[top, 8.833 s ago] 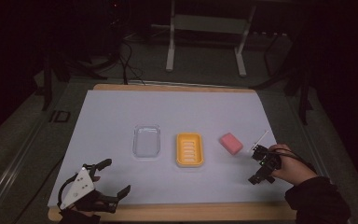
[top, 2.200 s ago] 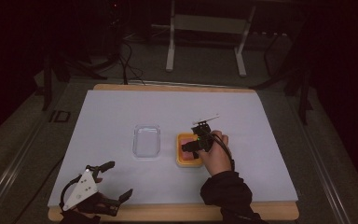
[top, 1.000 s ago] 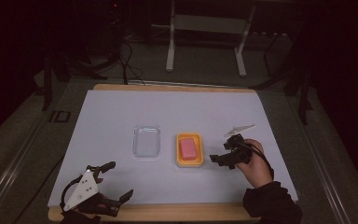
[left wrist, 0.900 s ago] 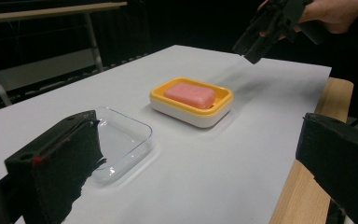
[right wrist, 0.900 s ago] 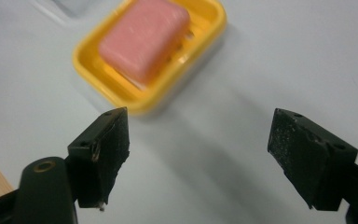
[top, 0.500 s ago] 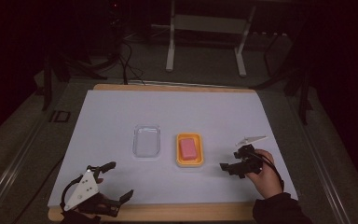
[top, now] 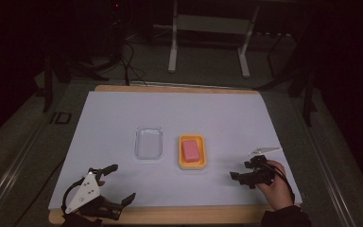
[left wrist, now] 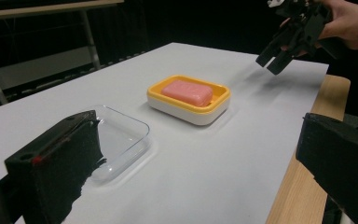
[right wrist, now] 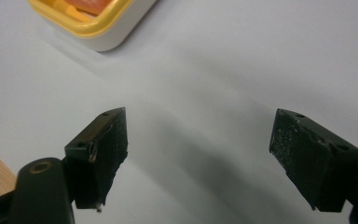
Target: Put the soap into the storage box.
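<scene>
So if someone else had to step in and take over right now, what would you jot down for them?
Right gripper: open, holding nothing, off to the right of the dish near the table's front edge.
Left gripper: open, holding nothing, at the front left corner.
The pink rectangular soap bar lies inside the yellow plastic soap dish at mid-table.
The clear plastic lid lies flat on the white table cover just left of the dish, apart from it.
Done: soap is in the dish.
Probably left: setting the lid on the dish.

Blk grippers (top: 115, 184), grey tri plate (top: 86, 189)
</scene>
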Demonstrator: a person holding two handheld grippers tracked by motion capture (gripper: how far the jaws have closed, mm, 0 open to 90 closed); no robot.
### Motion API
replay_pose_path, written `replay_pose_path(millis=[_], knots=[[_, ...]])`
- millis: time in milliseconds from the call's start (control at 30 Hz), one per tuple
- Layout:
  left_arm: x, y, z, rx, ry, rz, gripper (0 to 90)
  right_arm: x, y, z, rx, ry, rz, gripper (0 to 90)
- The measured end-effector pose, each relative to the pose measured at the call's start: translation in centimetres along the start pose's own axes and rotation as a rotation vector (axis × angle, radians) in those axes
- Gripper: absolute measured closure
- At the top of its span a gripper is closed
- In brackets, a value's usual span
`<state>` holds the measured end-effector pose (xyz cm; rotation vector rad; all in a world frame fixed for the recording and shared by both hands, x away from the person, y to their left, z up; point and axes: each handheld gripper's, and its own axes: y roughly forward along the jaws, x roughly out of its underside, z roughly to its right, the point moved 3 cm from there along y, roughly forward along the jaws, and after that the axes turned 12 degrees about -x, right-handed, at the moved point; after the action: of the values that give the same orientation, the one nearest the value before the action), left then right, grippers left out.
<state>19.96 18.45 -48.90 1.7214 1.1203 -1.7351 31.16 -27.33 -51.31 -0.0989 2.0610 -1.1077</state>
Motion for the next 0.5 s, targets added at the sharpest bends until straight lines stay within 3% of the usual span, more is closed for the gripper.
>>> replay_pose_path(millis=[500], knots=[[0.1,0.1,0.1,0.007,0.005,-0.006,0.6,1.2,-1.4,1.7,0.045,0.022,0.044,19.2]])
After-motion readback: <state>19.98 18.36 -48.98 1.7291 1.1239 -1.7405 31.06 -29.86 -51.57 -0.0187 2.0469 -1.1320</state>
